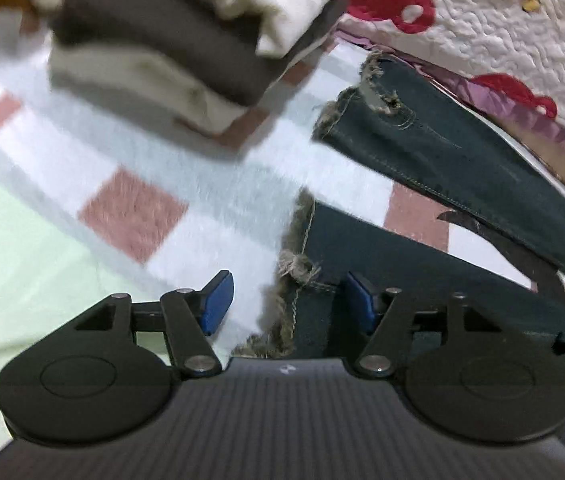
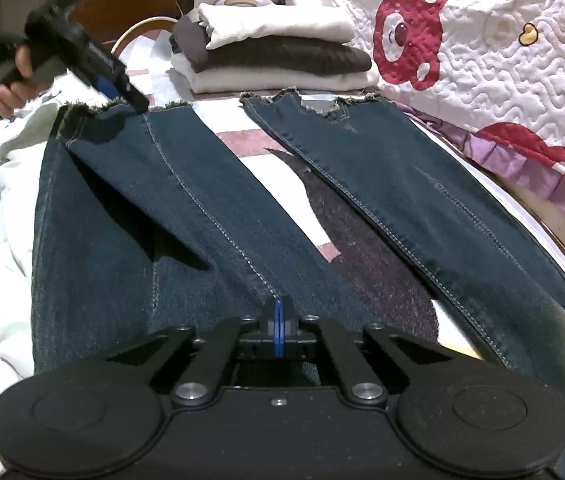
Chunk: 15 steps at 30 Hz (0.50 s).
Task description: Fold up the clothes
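Our left tool (image 1: 286, 300) stands open, its blue pads (image 1: 216, 300) well apart, with the frayed hem (image 1: 296, 268) of one jeans leg lying between them but not pinched. Our right tool (image 2: 278, 330) is shut, pads pressed flat together; its tips sit low over the jeans (image 2: 186, 216) near a seam, and we cannot tell whether any denim is caught between them.

We judge the task part done. Ahead of both tools, past the hems, a stack (image 2: 274, 56) of folded clothes already sits on the bed: a cream piece on top, a dark brown one in the middle, another pale one beneath. The jeans are the piece in hand, and their fold has hardly begun. In the right wrist view the left tool (image 2: 122, 92) hovers at the far left hem, so we read this step as bringing one leg over the other. After that, folding along the length and adding them to the stack would remain.

The jeans are dark blue denim with pale stitching and raw, fraying hems. They lie flat on the checked blanket (image 1: 130, 216), running away from the right tool, legs spread apart in a V. The left leg has a fold of cloth doubled along its outer side; the right leg (image 2: 394, 184) lies smooth near the quilt (image 2: 502, 60).
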Each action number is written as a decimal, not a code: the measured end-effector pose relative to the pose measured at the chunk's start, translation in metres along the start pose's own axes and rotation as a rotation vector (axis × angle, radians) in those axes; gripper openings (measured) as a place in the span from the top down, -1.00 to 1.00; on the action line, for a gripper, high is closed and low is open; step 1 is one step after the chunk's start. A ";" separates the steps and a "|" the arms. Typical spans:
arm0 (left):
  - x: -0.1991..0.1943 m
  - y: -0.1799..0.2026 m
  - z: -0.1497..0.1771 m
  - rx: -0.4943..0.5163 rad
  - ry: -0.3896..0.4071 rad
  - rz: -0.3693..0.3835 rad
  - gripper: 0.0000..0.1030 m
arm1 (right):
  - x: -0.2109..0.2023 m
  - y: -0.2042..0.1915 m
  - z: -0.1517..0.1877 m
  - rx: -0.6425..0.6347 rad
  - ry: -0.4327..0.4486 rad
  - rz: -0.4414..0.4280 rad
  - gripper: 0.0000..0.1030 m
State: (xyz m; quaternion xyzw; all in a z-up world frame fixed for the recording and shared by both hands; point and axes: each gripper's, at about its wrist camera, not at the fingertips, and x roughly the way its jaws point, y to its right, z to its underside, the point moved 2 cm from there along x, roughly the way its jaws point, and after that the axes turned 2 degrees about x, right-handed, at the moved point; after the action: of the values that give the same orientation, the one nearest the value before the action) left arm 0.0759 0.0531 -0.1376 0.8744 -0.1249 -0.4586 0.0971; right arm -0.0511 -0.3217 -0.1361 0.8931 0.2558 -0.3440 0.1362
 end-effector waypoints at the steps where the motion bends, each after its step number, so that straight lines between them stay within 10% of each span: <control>1: -0.001 0.000 0.002 -0.008 0.007 0.026 -0.07 | 0.001 0.000 0.000 0.004 -0.001 -0.001 1.00; 3: -0.010 0.005 0.007 0.010 0.032 0.084 0.57 | 0.002 0.001 0.001 0.013 -0.002 -0.003 1.00; 7: -0.018 0.023 0.011 0.119 0.027 0.186 0.56 | 0.003 0.003 -0.003 0.086 0.003 -0.041 0.99; 14: 0.004 0.043 0.012 0.202 -0.029 0.090 0.45 | 0.002 -0.012 -0.011 0.049 -0.008 -0.032 0.94; 15: 0.010 0.046 0.012 0.220 -0.045 0.062 0.84 | 0.000 -0.012 -0.010 0.043 -0.009 -0.024 0.93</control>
State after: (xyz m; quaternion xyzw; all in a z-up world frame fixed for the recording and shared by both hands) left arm 0.0651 0.0058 -0.1387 0.8650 -0.2035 -0.4584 0.0120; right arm -0.0528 -0.3075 -0.1296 0.8912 0.2582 -0.3552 0.1141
